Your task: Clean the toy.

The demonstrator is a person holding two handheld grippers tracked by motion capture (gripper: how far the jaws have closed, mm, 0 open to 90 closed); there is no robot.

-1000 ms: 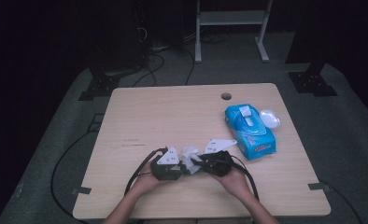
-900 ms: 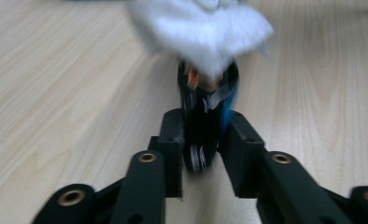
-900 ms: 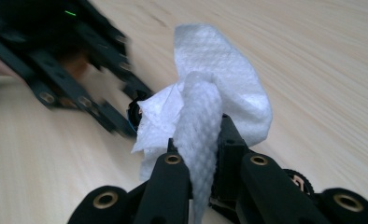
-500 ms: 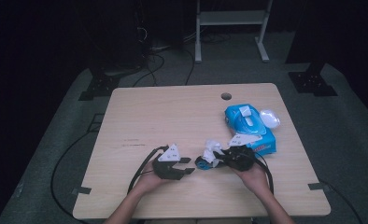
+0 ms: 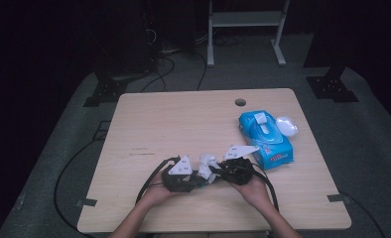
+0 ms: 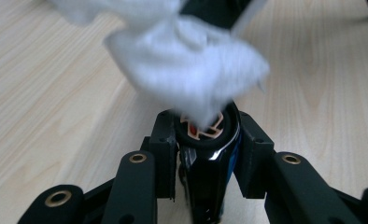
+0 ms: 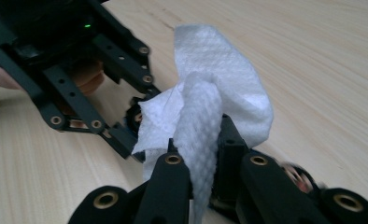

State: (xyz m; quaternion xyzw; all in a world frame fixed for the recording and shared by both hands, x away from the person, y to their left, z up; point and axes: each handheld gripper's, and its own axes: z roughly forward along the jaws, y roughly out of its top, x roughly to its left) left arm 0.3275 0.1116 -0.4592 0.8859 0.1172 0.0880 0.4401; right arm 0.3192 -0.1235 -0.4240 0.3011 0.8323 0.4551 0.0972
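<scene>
The left gripper (image 6: 209,140) had its two black jaws pressed against the sides of a small, dark, glossy cylinder (image 6: 209,163) with an orange and white mark on its end; the jaws had just been closing further, and that cylinder sat between them. Just beyond its tip, touching the end of the cylinder, hung a crumpled white wipe (image 6: 187,65), blurred in the left gripper view.

The right gripper (image 7: 205,154) was clamped narrowly on the lower fold of that same wipe (image 7: 210,112), which rose in a bunch above the jaws. Past the wipe, up and to the left in the right gripper view, the left gripper (image 7: 126,121) pointed back toward it, with the wipe touching its tip and a fingertip (image 7: 86,77) of the hand behind its linkage.

From the high view, the left gripper (image 5: 196,177) and the right gripper (image 5: 218,174) faced each other tip to tip near the front edge of the wooden table (image 5: 173,124), each held by a hand (image 5: 156,193), with the wipe (image 5: 207,163) standing between them. Just beyond the right gripper lay a blue pack of wipes (image 5: 270,141), its white flap (image 5: 287,125) open to the far side. Farther off, a round hole (image 5: 240,102) sat near the table's far edge
</scene>
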